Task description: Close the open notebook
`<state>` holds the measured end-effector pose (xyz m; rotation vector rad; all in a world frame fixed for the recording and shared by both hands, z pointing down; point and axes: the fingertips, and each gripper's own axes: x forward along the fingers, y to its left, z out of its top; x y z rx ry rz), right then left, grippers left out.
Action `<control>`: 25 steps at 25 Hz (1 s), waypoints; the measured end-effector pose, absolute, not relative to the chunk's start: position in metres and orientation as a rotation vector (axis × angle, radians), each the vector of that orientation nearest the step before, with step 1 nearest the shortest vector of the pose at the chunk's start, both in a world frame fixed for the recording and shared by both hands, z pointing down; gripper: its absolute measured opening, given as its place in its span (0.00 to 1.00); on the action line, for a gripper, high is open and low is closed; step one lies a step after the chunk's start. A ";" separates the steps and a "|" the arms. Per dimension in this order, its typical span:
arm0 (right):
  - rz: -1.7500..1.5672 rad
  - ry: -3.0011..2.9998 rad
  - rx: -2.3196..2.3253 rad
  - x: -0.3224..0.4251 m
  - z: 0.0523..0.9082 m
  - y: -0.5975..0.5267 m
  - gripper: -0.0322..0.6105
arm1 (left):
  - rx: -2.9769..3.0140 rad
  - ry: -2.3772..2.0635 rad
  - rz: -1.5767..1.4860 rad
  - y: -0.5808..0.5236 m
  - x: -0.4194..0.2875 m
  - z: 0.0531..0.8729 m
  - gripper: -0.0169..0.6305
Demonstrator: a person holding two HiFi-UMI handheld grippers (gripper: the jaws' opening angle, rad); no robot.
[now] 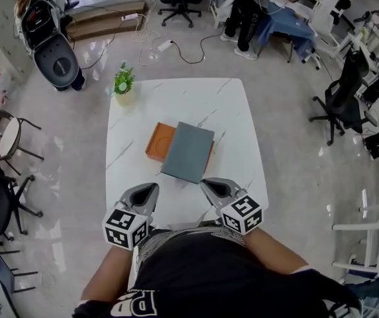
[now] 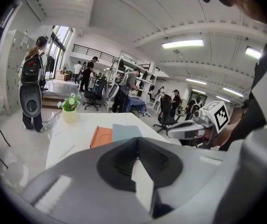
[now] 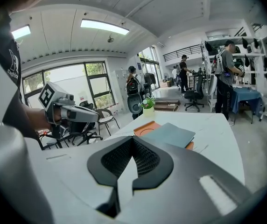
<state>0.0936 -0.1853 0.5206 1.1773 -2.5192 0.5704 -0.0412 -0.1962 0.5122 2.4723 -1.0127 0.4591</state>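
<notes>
Notebook (image 1: 188, 152) lies mid-counter (image 1: 176, 98), grey cover up, overlapping an orange piece (image 1: 160, 141) — well ahead of both jaws, touching neither. Left gripper (image 1: 151, 189) and right gripper (image 1: 206, 184) hover at the near edge — jaws pressed together, empty.

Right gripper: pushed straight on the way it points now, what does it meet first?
Probably the grey notebook, lying on the orange tray ahead of the right gripper; its height over the table is unclear.
</notes>
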 end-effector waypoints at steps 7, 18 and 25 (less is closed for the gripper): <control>0.551 -2.527 1.163 0.092 0.517 -0.183 0.05 | 2.489 -0.996 0.461 -0.194 -0.034 0.510 0.12; 0.553 -2.536 1.143 0.087 0.517 -0.180 0.05 | 2.499 -0.983 0.469 -0.193 -0.033 0.510 0.12; 0.555 -2.534 1.143 0.089 0.518 -0.179 0.05 | 2.498 -0.979 0.470 -0.193 -0.031 0.511 0.12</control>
